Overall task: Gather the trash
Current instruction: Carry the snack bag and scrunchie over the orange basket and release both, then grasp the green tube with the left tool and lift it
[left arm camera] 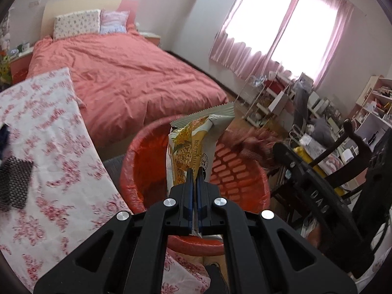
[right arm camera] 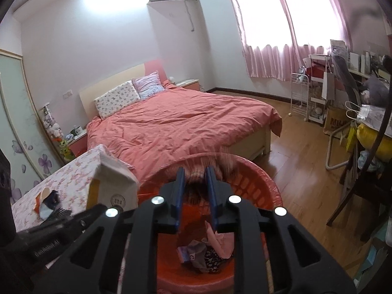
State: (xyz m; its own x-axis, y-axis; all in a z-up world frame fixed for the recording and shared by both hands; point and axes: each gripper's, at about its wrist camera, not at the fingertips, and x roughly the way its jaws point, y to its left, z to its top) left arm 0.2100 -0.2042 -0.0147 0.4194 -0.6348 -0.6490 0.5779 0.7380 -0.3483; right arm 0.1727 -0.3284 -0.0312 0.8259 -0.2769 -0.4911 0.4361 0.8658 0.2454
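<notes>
My left gripper has its jaws pressed together on a snack wrapper, a white and yellow packet with a zigzag top edge that stands up from the pinch, right above the red bin. The bin's slotted wall is lined with a red bag, and it stands just beside the table with the floral cloth and in front of the bed with the salmon cover. My right gripper is also over the bin; its blue pads stand a little apart, and a blurred reddish-brown piece shows between them at the tips; I cannot tell whether the pads touch it. At the bottom of the bin lie crumpled scraps, pink, grey and dark patterned. On the cloth, near the left gripper's arm, sits a small heap of wrappers.
</notes>
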